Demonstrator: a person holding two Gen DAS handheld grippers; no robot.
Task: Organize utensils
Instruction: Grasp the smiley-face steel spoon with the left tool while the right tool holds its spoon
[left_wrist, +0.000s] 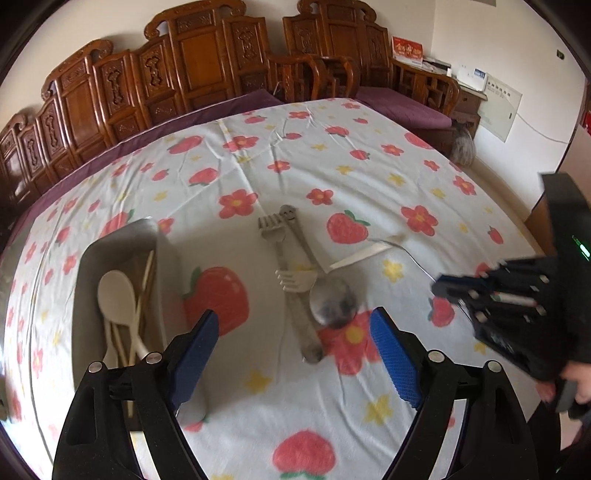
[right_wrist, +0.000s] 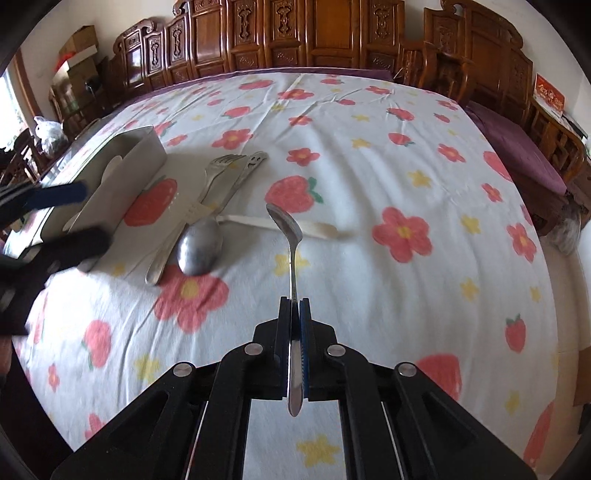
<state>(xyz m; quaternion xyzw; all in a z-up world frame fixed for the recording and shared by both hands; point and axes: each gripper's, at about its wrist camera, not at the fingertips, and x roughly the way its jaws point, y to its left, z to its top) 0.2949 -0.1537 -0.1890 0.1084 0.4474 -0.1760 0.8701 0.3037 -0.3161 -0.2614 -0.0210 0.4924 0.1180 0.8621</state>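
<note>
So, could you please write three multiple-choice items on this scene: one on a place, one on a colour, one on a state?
1. Where does the white spoon lie?
A. In the grey tray
B. On the floral cloth
C. In the left claw

2. What colour are the claw pads?
A. Red
B. Blue
C. Green

3. What state is the right claw in?
A. Open, empty
B. Shut on a fork
C. Shut on the slim metal spoon

Key: 1 A, it rests inside the tray beside pale sticks; 2 B, both pads show blue; 3 C, the handle is pinched, bowl pointing forward above the cloth.
</note>
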